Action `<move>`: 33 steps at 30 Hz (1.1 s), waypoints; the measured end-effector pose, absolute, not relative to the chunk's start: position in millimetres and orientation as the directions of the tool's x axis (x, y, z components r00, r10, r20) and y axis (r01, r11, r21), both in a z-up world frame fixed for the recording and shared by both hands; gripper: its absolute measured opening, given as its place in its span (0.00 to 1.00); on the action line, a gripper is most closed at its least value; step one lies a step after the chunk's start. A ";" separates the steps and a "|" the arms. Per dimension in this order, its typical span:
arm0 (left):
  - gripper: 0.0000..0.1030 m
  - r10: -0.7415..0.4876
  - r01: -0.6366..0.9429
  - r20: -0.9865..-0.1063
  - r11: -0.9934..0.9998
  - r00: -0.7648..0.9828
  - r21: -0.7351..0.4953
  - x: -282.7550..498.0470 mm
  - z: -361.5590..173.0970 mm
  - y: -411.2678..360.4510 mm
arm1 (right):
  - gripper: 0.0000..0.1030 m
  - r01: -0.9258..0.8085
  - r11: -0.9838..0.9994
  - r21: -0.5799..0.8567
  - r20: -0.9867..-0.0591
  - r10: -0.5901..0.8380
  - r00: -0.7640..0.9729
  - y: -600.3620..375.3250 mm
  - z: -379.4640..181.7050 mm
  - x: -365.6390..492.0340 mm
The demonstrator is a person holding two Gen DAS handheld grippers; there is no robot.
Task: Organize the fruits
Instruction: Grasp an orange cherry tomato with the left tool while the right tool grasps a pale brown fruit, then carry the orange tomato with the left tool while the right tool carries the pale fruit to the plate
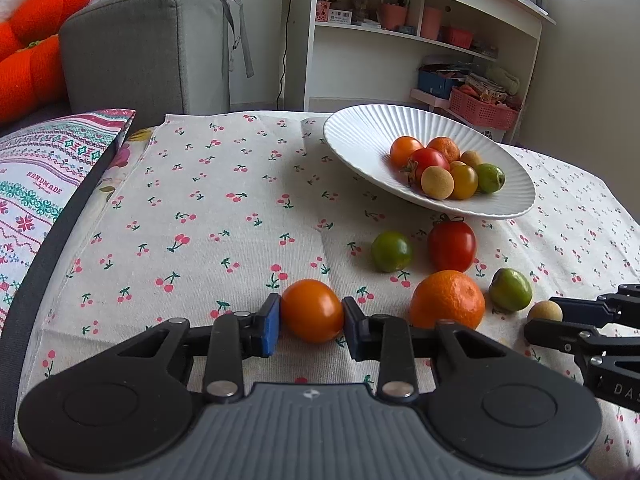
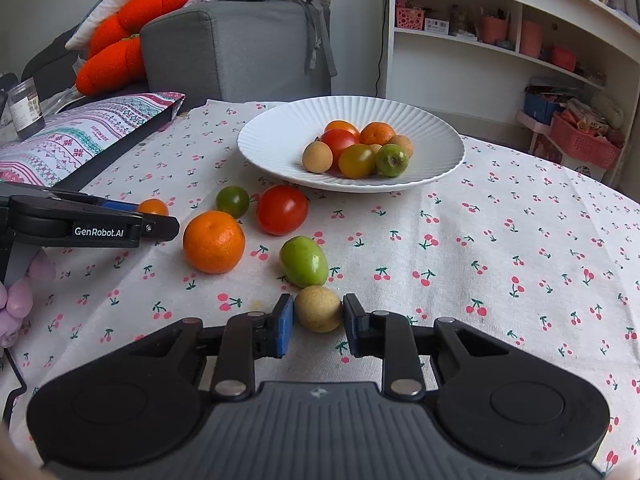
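Note:
A white ribbed plate (image 1: 360,132) (image 2: 280,128) holds several small fruits. My left gripper (image 1: 311,322) is shut on an orange tomato (image 1: 312,310) resting on the cherry-print cloth; that tomato also shows in the right wrist view (image 2: 153,207). My right gripper (image 2: 318,322) is shut on a tan longan (image 2: 319,308), seen in the left wrist view (image 1: 545,312) too. Loose on the cloth lie a mandarin (image 1: 447,299) (image 2: 214,242), a red tomato (image 1: 452,245) (image 2: 282,209), a dark green tomato (image 1: 391,251) (image 2: 233,201) and a green jujube (image 1: 511,290) (image 2: 304,261).
A patterned cushion (image 1: 36,176) (image 2: 80,132) lies at the table's left edge. A grey sofa (image 1: 148,48) with orange plush stands behind. White shelves (image 1: 420,40) and a pink basket (image 1: 482,110) stand at the back right. A pink plush (image 2: 16,300) sits at the left.

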State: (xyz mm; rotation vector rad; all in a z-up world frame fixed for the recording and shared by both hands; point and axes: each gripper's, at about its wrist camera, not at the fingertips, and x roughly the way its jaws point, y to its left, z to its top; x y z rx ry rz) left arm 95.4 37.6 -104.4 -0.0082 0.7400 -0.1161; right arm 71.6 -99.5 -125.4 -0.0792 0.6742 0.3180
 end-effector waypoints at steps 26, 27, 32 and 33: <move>0.19 -0.186 0.122 -0.641 0.982 0.744 -0.144 103.7 -61.5 13.9 | 0.23 -0.199 0.965 0.170 -0.542 0.260 0.799 -127.3 -80.1 92.3; 0.19 -0.190 0.127 -0.637 0.981 0.747 -0.144 105.3 -59.6 10.6 | 0.23 -0.196 0.965 0.175 -0.540 0.261 0.800 -128.9 -78.2 94.7; 0.19 -0.211 0.145 -0.623 0.977 0.753 -0.155 113.8 -52.7 -0.7 | 0.23 -0.196 0.965 0.174 -0.529 0.260 0.808 -135.6 -71.5 104.6; 0.19 -0.216 0.151 -0.618 0.976 0.756 -0.156 116.3 -51.1 -3.2 | 0.23 -0.197 0.965 0.174 -0.526 0.260 0.810 -137.0 -70.5 106.1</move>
